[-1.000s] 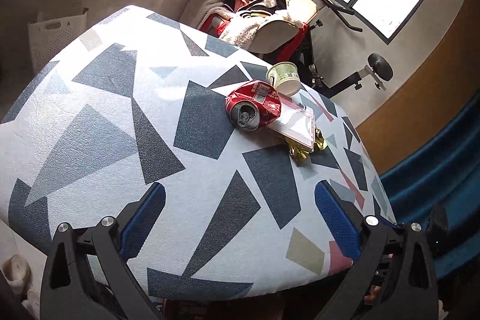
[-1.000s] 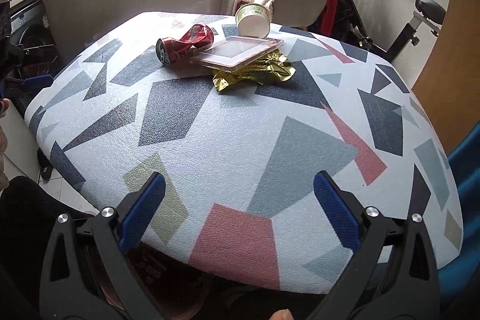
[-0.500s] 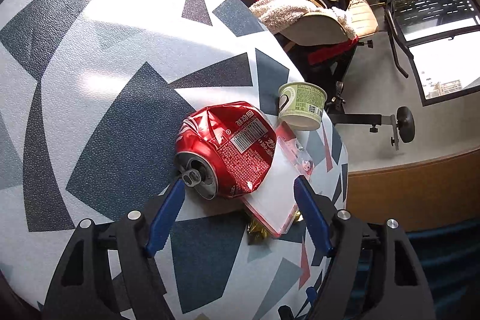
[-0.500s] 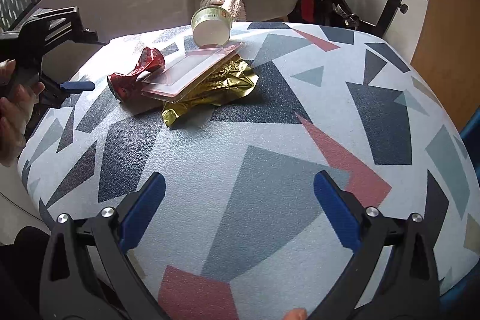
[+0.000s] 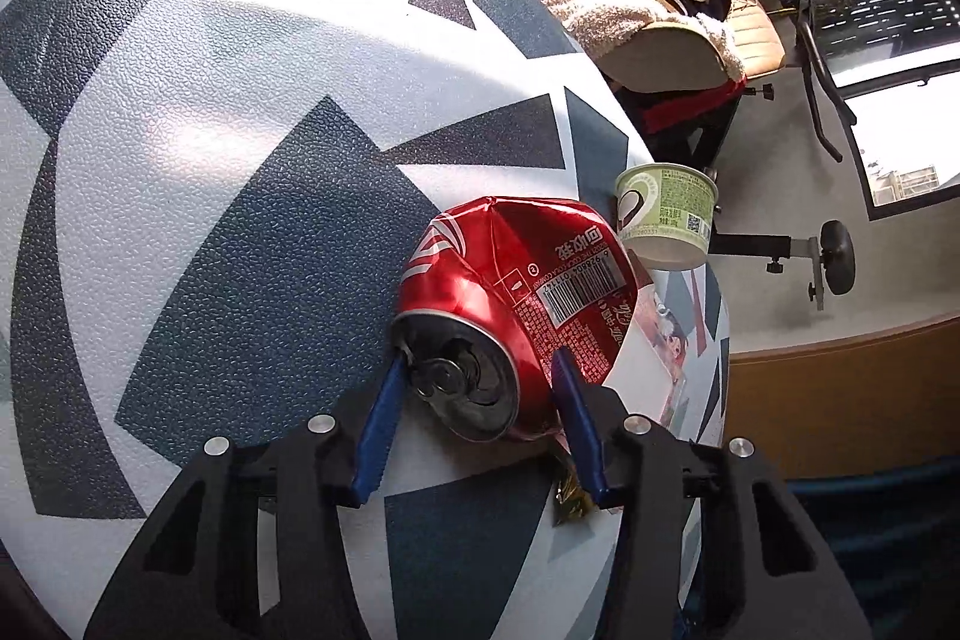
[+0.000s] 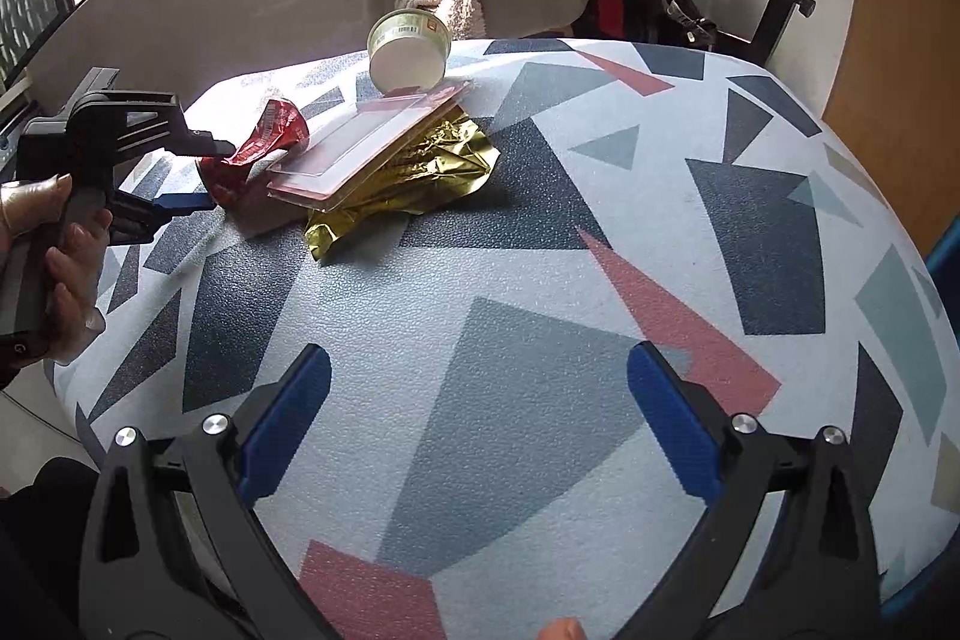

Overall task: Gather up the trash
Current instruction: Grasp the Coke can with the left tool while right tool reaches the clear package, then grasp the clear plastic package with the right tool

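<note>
The crushed red aluminium drink can [image 5: 510, 304], dented and creased, is gripped at its top end by the left gripper [image 5: 477, 388], whose jaws have just been closing. Well apart from the can, the right gripper [image 6: 477, 418] is held wide open

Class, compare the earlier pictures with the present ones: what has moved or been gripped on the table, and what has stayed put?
The left gripper has come in over the table to the crushed red can; its jaws have just been closing and now press the can's top end. The right gripper stays open, holding nothing. The green cup, clear tray and gold wrapper lie unmoved.
</note>
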{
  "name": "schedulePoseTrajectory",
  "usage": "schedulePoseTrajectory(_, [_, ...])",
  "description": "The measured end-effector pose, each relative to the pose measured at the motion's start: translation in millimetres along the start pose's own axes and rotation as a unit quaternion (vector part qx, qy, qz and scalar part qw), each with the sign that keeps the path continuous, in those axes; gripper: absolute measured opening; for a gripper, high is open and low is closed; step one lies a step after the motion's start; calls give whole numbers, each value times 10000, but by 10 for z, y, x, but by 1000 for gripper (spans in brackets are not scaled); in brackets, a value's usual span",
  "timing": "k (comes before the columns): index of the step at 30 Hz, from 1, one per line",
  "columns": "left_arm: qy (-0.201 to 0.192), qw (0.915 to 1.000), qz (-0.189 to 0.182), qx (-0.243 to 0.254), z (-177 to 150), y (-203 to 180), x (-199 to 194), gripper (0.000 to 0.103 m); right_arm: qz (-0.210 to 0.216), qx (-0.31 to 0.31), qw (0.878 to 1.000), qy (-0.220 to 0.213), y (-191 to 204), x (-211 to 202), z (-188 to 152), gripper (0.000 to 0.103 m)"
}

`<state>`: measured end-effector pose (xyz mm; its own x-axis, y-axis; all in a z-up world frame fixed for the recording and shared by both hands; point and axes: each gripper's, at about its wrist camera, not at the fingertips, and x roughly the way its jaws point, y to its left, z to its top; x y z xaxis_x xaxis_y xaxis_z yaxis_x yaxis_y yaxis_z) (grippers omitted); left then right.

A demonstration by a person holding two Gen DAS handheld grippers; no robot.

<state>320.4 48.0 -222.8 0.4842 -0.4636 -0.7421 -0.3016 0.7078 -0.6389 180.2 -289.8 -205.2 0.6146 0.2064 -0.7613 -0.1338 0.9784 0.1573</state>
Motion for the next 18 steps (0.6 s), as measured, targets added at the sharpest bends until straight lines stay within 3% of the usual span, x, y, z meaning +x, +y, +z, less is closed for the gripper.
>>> schedulePoseTrajectory(5, [-15, 9921, 244, 1233, -137, 10, -321, 48, 485, 472, 9977, -69, -42, 28, 186, 97])
schedulePoseTrajectory(10, [89, 9836, 284, 1781, -408, 182, -573, 47, 1552, 940, 9834, -85, 64, 282, 484, 65])
schedulePoseTrajectory(12, [128, 9812, 323, 1897, -516, 243, -612, 47, 1790, 1205, 9764, -28, 113, 450, 604, 60])
schedulePoseTrajectory(14, [226, 9811, 338, 1893, -609, 306, -603, 47, 1813, 1579, 9707, 68, 161, 658, 692, 60])
schedulePoseTrajectory(18, [269, 9834, 331, 1766, -705, 423, -599, 47, 1312, 2072, 9689, 338, 254, 1002, 802, 60])
